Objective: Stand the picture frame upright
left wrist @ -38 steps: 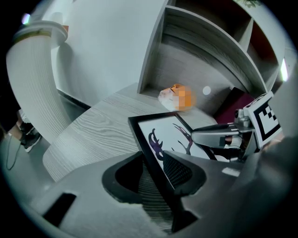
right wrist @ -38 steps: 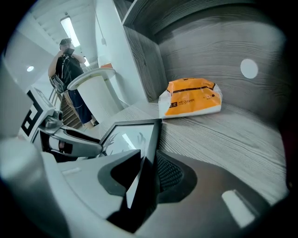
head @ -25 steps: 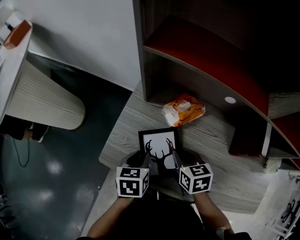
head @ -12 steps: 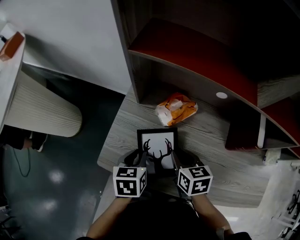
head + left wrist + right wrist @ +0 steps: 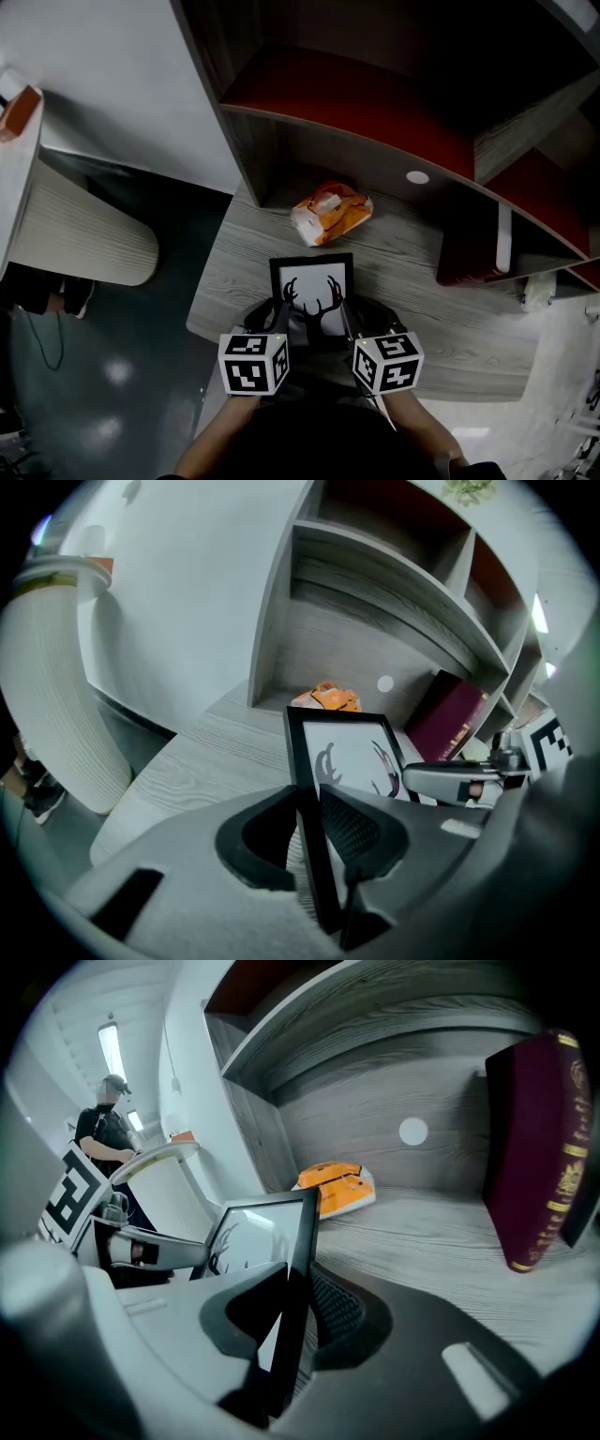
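**Frame clamped on both sides at the desk's near edge**

Picture frame (image 5: 312,292): black border, white print, black antler silhouette. It's at the near edge of the grey desk (image 5: 234,272), in front of an orange packet (image 5: 330,213). Left gripper (image 5: 279,317) and right gripper (image 5: 349,317) each pinch a side rail. Both sets of jaws have just been closing, with the rail between the pads. The gripper views show the frame tilted up (the head view flattens that), plus a maroon book (image 5: 539,1147). The frame's bottom edge is hidden behind the grippers.
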A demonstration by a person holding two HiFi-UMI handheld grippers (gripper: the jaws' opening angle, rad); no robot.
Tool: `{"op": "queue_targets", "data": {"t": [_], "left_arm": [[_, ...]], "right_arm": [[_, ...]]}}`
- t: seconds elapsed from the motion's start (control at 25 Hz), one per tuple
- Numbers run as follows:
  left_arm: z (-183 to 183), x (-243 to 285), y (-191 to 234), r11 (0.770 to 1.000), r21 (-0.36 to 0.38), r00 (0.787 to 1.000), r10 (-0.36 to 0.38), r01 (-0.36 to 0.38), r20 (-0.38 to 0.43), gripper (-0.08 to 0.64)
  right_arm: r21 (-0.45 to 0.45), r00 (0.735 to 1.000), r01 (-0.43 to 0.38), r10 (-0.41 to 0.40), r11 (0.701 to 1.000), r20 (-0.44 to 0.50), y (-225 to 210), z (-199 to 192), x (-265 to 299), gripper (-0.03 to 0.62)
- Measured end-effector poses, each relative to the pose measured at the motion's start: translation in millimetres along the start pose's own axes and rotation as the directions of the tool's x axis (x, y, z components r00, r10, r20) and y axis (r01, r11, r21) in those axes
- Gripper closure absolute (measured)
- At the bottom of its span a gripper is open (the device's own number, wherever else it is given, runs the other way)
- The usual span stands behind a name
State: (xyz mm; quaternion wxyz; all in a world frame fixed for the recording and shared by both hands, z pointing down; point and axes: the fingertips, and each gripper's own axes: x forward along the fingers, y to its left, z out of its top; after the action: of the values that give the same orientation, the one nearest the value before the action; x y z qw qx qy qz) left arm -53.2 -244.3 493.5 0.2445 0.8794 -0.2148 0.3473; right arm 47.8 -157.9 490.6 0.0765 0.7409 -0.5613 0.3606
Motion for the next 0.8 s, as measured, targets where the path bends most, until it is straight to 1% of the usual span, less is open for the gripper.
{"op": "queue_targets", "data": {"t": [0.16, 0.36, 0.6, 0.8], "left_arm": [[8.3, 2.0, -16.2, 0.999, 0.04, 1.0, -0.028, 0.028, 0.01, 0.486], [19.1, 7.6, -35.4, 0.993, 0.101, 0.998, -0.065, 0.063, 0.015, 0.488], [27.7, 18.0, -59.5, 0.979, 0.17, 0.993, -0.117, 0.114, 0.006, 0.488], [36.4, 25.7, -76.0, 0.965, 0.207, 0.986, -0.165, 0.161, 0.001, 0.489]], "right_arm": [[0.026, 0.999, 0.032, -0.033, 0.999, 0.042, -9.8, 5.0, -16.6, 0.518], [0.061, 0.994, 0.073, -0.078, 0.995, 0.073, -24.7, 7.1, -29.9, 0.518], [0.116, 0.985, 0.129, -0.141, 0.985, 0.102, -43.7, 5.2, -46.0, 0.518], [0.153, 0.974, 0.165, -0.185, 0.974, 0.133, -56.4, 6.6, -56.9, 0.518]]}}
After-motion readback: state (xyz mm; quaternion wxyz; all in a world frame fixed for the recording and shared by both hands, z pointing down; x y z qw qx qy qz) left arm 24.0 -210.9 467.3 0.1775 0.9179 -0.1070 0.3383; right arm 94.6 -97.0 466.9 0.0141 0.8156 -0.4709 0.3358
